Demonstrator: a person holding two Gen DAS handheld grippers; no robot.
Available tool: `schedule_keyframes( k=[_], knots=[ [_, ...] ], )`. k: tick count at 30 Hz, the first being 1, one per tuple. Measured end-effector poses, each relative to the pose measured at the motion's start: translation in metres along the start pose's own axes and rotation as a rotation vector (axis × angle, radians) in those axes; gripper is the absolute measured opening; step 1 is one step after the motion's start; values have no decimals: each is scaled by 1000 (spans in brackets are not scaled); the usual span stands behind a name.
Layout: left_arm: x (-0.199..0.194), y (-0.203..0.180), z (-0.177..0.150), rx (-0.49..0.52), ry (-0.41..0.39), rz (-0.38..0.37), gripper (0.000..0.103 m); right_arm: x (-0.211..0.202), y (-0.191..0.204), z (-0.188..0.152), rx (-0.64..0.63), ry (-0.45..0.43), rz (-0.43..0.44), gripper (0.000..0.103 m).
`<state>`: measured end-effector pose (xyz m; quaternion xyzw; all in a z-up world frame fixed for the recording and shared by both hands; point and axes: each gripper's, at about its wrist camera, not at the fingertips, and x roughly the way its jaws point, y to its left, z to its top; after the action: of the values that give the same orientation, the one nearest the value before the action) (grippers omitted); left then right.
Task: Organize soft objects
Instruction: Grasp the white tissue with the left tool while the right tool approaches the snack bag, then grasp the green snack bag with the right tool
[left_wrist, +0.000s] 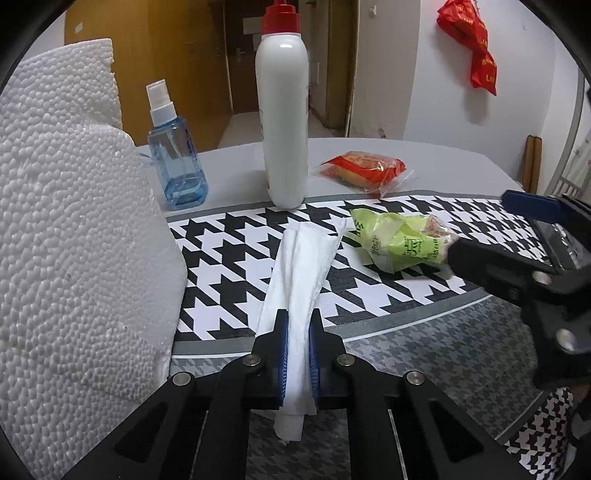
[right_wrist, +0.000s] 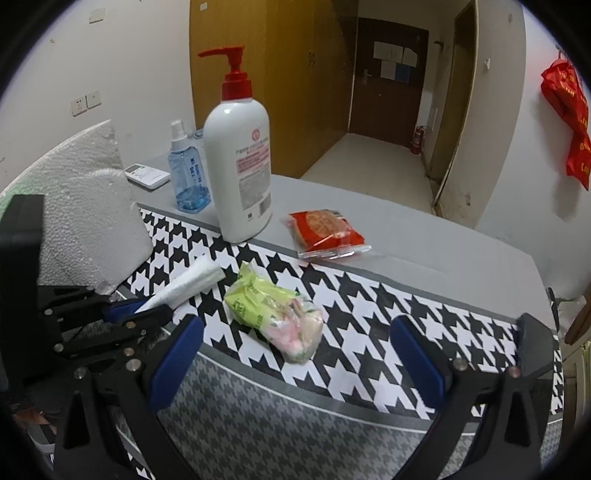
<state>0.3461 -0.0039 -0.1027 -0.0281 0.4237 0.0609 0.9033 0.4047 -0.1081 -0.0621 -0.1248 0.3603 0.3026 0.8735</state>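
Left gripper (left_wrist: 298, 325) clamping a folded white tissue (left_wrist: 306, 266) between its blue pads, the tissue stretching away toward 12 o'clock over the houndstooth mat (left_wrist: 236, 280) and poking out behind the jaws toward 6. Right gripper (right_wrist: 295, 334) hanging wide open, holding nothing, its blue fingers (right_wrist: 177, 354) straddling a green crumpled snack bag (right_wrist: 275, 312) lying on the mat just ahead at 12 o'clock.

In the left wrist view, the same bag (left_wrist: 400, 240) lying at 2 o'clock of the tissue, near it but apart, with one black finger of the right gripper (left_wrist: 476, 232) reaching in from 3 o'clock right up to the bag; contact impossible to tell.

Crowding the left side: a big white foam block (left_wrist: 77, 229) looming at 9 o'clock, close beside the tissue and the left gripper. Standing beyond at 12 o'clock, on the grey bench (left_wrist: 443, 162) at the mat's far edge: a tall white pump bottle (left_wrist: 282, 118) with a red top, and at 11 o'clock a blue spray bottle (left_wrist: 177, 162). Lying at 1 o'clock past the mat: a red wrapped cake (left_wrist: 364, 168). Resting behind the foam in the right wrist view: a white remote (right_wrist: 146, 175). Hanging on the far wall at 2 o'clock: a red bag (left_wrist: 471, 44).
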Motion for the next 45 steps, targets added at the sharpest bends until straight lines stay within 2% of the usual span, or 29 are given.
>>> schedule_keyframes(
  k=[13,31,33,38,42,45],
  knots=[
    [-18,5,-13,4,-13,-28,11,24,4,8,-5,36,2,102],
    [-19,9,-15,-14,-3,-52,11,61,5,12,-12,102,16,102],
    [-20,9,-16,-13,-1,-55,11,64,5,11,-10,110,24,98],
    [-19,10,-16,-15,-1,-58,11,72,9,13,-15,129,43,75],
    [-21,10,-16,-15,-5,-58,11,76,11,13,-17,127,40,65],
    [-22,10,-15,-14,-6,-61,11,74,11,13,-17,121,34,50]
  ],
)
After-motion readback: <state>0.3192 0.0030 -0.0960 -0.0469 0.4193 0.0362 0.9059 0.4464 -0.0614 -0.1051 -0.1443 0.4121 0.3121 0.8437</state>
